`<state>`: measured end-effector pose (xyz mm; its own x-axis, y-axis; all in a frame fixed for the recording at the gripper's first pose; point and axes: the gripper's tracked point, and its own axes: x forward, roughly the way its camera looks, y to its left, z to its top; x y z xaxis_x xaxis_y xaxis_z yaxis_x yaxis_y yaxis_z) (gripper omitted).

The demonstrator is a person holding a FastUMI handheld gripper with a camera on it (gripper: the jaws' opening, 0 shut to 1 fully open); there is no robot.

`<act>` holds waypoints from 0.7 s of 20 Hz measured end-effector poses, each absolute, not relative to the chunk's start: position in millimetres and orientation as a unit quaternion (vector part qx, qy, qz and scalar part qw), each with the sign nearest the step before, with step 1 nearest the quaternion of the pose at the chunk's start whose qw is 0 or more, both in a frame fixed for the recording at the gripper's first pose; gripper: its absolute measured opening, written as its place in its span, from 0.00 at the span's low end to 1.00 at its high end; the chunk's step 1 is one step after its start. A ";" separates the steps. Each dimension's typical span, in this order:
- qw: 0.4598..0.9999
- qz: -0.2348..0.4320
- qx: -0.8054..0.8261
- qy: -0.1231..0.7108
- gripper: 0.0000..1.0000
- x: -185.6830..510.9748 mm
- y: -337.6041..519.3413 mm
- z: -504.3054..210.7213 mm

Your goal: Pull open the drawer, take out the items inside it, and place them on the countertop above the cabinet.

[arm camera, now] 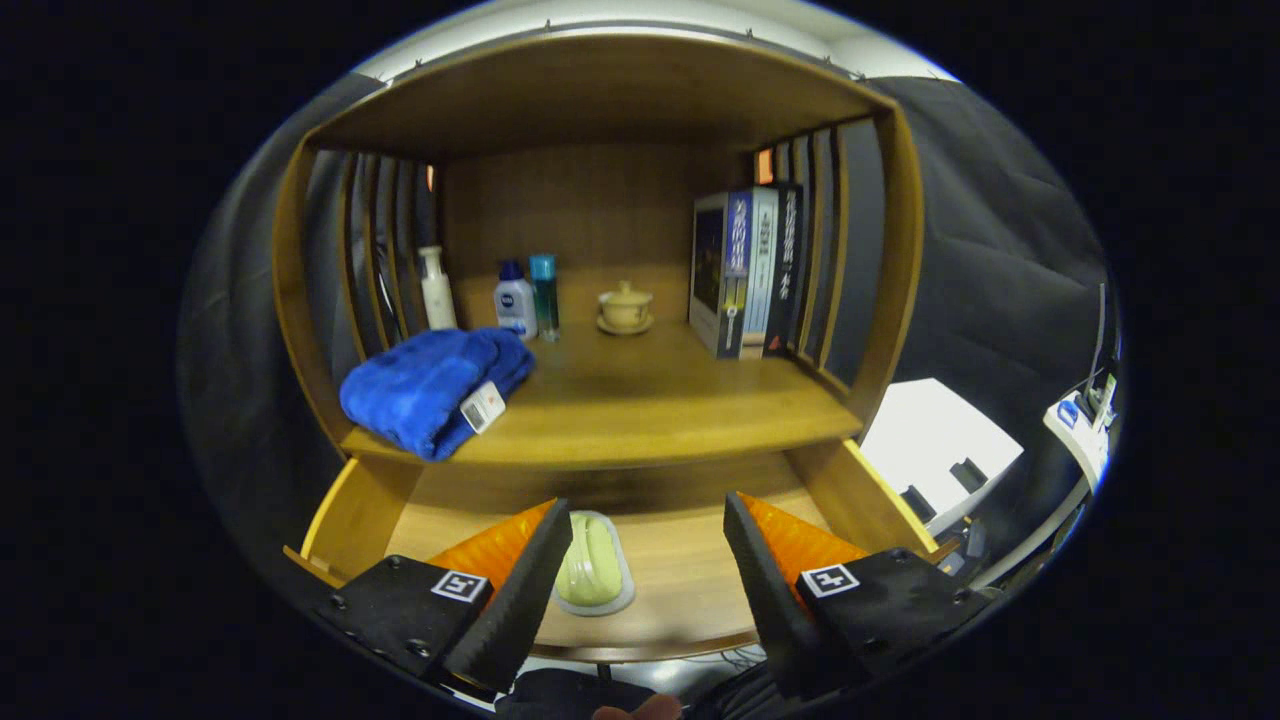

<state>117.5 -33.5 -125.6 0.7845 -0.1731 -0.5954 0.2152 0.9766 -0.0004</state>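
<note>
The wooden drawer (pixel 345 515) stands pulled open below the countertop (pixel 650 400). Inside it lies a pale green item in a clear tray (pixel 592 570), close to my left finger and between the two fingers. My gripper (pixel 645 520) hovers over the drawer with its fingers wide apart and nothing pressed between them. A folded blue towel (pixel 435 385) with a white tag rests on the countertop's left front corner.
At the back of the countertop stand a white pump bottle (pixel 437 290), a small white bottle (pixel 514 300), a teal bottle (pixel 544 292) and a lidded cup on a saucer (pixel 625 307). Upright books (pixel 745 270) lean by the slatted right wall. A power strip (pixel 1080 420) lies off to the right.
</note>
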 end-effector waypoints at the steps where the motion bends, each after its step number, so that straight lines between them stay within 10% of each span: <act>1: 0.938 -0.098 0.040 0.330 0.98 122.7 -29.5 -135.4; 14: 0.857 -0.059 0.069 0.507 0.99 135.5 7.7 -241.3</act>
